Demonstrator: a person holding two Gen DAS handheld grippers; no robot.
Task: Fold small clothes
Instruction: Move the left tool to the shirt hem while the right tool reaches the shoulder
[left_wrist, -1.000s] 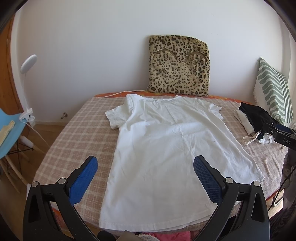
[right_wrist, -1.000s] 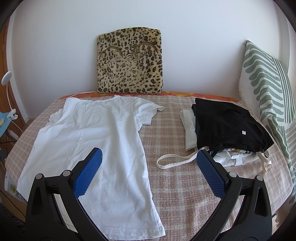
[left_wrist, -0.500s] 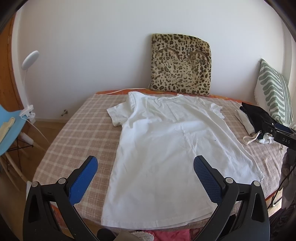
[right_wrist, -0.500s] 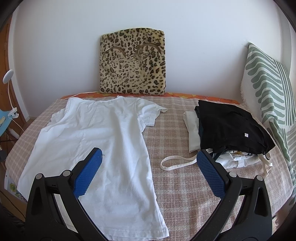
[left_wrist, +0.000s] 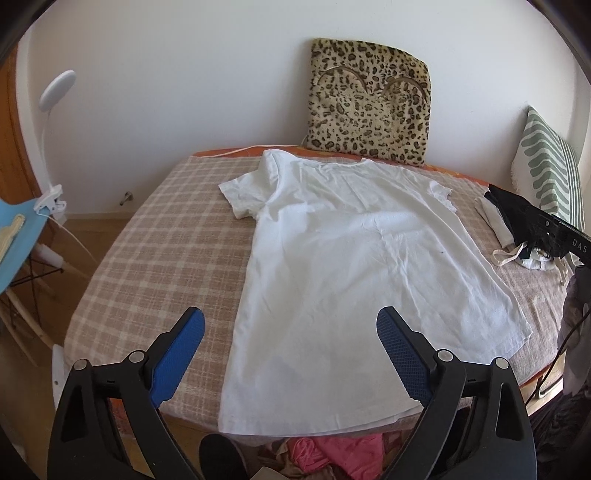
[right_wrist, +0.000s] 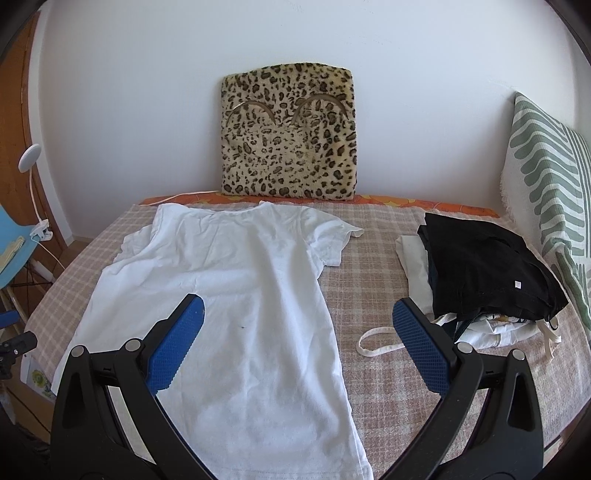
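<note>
Left tool (left_wrist: 290, 350) closing (nothing gripped), right tool (right_wrist: 298, 345) spread wide, both above white T-shirt (right_wrist: 236, 295)

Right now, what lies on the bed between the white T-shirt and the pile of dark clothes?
Bare checked blanket, plus a loose white strap near the pile; the right wrist view shows it beside the T-shirt.

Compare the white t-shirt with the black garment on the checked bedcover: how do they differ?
The white t-shirt lies spread flat in a single layer, sleeves out; the black garment is folded compactly. The t-shirt lies directly on the checked bedcover; the black garment sits atop a stack of pale clothes. The t-shirt covers far more area. Both rest on the bedcover, untouched by either gripper.
</note>
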